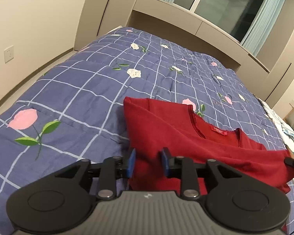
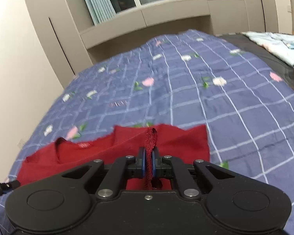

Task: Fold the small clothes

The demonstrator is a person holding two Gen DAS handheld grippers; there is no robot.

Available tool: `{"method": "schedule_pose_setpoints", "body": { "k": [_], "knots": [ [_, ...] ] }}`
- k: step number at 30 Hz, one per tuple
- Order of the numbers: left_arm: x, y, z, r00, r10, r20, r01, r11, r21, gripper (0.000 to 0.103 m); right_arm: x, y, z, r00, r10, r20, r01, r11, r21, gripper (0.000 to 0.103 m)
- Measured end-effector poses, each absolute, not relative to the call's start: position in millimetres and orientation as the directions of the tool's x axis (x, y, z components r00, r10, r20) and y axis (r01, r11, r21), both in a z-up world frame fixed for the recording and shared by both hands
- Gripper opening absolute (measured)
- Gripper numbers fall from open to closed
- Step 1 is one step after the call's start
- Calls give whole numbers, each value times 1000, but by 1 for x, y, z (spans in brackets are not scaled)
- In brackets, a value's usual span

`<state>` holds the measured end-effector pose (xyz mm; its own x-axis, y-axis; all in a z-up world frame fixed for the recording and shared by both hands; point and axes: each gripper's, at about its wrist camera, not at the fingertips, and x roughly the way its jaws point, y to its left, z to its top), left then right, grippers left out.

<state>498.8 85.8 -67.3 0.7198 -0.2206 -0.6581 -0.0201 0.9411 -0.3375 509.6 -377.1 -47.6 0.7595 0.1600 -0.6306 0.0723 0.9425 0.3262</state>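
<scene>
A small red knit top (image 1: 176, 137) lies on the blue checked floral quilt (image 1: 78, 98), with its neck label (image 1: 218, 131) facing up. My left gripper (image 1: 148, 162) is open, its blue pads on either side of the garment's near edge, not closed on it. In the right wrist view my right gripper (image 2: 149, 162) is shut on a bunched hem of the red top (image 2: 88, 152), and a ridge of fabric sticks up between the pads. The right gripper's tip also shows at the right edge of the left wrist view (image 1: 293, 162).
The quilt (image 2: 205, 98) covers a wide bed. A beige window bench and cabinets (image 1: 186, 25) stand behind it. Light blue folded cloth (image 2: 280, 45) lies at the bed's far right. A wall with a socket (image 1: 8, 53) is at left.
</scene>
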Motion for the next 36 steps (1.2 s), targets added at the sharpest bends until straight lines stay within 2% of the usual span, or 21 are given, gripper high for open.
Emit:
{"method": "schedule_pose_setpoints", "body": {
  "k": [2,5,7,8,11,12,14,16,20,25,26,28,30,32,33,34,36],
  "knots": [
    [499,85,-69,719,-209,-662,-32,943,-332,39,511,-374,-57,739,144,-659,74,954,291,6],
    [499,89,-70,715,-194,-672,-51,944,-326,53,512,-372,-70,716,123,-687,90,960,266,11],
    [499,93,-71,712,-185,-678,-67,942,-328,68,509,-369,-70,715,96,-692,104,965,241,22],
    [499,97,-72,709,-192,-679,-71,938,-340,69,508,-367,-68,724,91,-684,100,967,234,23],
    [500,106,-78,692,-231,-684,-83,916,-393,69,512,-350,-52,754,116,-647,27,978,207,37],
    [501,108,-81,686,-239,-687,-90,909,-407,68,518,-342,-47,756,148,-637,-11,977,214,38],
    [499,108,-83,686,-252,-683,-87,903,-420,64,537,-319,-38,742,235,-628,-98,965,245,38],
    [498,108,-83,678,-279,-680,-71,896,-438,49,561,-287,-35,700,324,-636,-198,944,264,34],
    [497,107,-84,669,-313,-674,-63,879,-472,35,603,-203,-40,583,472,-662,-386,877,286,32],
    [492,110,-84,667,-321,-673,-71,871,-486,36,627,-112,-55,465,531,-708,-564,795,225,31],
    [492,110,-84,668,-319,-672,-76,870,-488,37,629,-100,-57,442,540,-716,-591,776,220,31],
    [491,113,-84,668,-305,-679,-94,870,-484,49,631,-84,-61,402,554,-729,-631,745,218,32],
    [492,115,-84,665,-310,-679,-97,866,-491,49,635,-73,-67,367,538,-759,-650,732,204,32],
    [492,115,-85,665,-313,-678,-94,866,-492,49,637,-71,-73,338,524,-782,-653,729,206,24],
    [492,115,-85,664,-313,-679,-88,869,-487,42,637,-71,-75,338,518,-786,-653,730,200,5],
    [493,114,-86,661,-319,-679,-81,869,-488,25,635,-73,-75,350,510,-786,-651,735,187,1],
    [494,111,-86,653,-329,-682,-77,867,-492,18,632,-76,-72,367,522,-770,-650,736,190,0]
  ]
}}
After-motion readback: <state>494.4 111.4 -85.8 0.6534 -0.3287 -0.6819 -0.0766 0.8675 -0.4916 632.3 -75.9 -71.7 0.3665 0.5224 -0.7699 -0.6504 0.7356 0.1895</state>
